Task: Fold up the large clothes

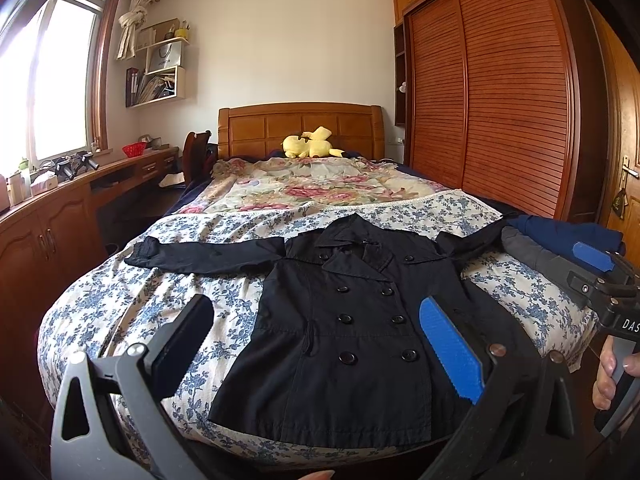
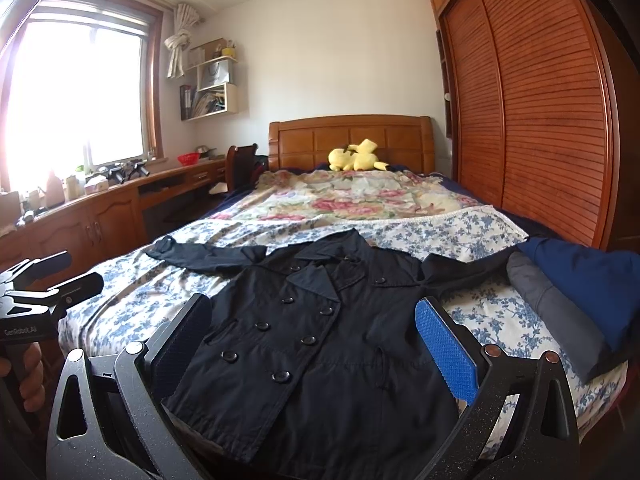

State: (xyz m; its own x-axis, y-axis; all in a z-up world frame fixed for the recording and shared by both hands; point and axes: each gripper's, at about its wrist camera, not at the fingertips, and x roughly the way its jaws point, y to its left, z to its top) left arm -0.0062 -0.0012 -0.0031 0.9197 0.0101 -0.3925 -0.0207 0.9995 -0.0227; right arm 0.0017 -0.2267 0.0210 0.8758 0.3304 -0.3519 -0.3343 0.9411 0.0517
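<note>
We hold both tools above the foot of the bed [image 1: 100,280], and nothing is folded yet: the black double-breasted coat [image 1: 340,320] lies flat and face up on the blue-flowered bedspread [image 1: 460,208], buttoned, collar toward the headboard, hem at the near edge. Its sleeves are spread out to each side; the one on our left [image 1: 192,254] lies straight across the spread, while the one on our right [image 2: 460,272] runs toward a stack of folded clothes, a grey piece [image 2: 560,320] with a navy one [image 2: 592,280] beside it, at the right edge of the bed. Our left tool [image 1: 316,344] has its fingers wide apart with nothing between them, hovering over the lower half of the coat. Our right tool [image 2: 316,340] is likewise spread wide and empty, over the coat's skirt. We judge that we are at the very start, with the garment laid out and the first fold still to make. The next move would call for each tool to go out to a sleeve, close on the cloth near the cuff or shoulder, and bring it in across the chest. On the right we should take care to pinch only the sleeve and not the grey garment close to it.
</note>
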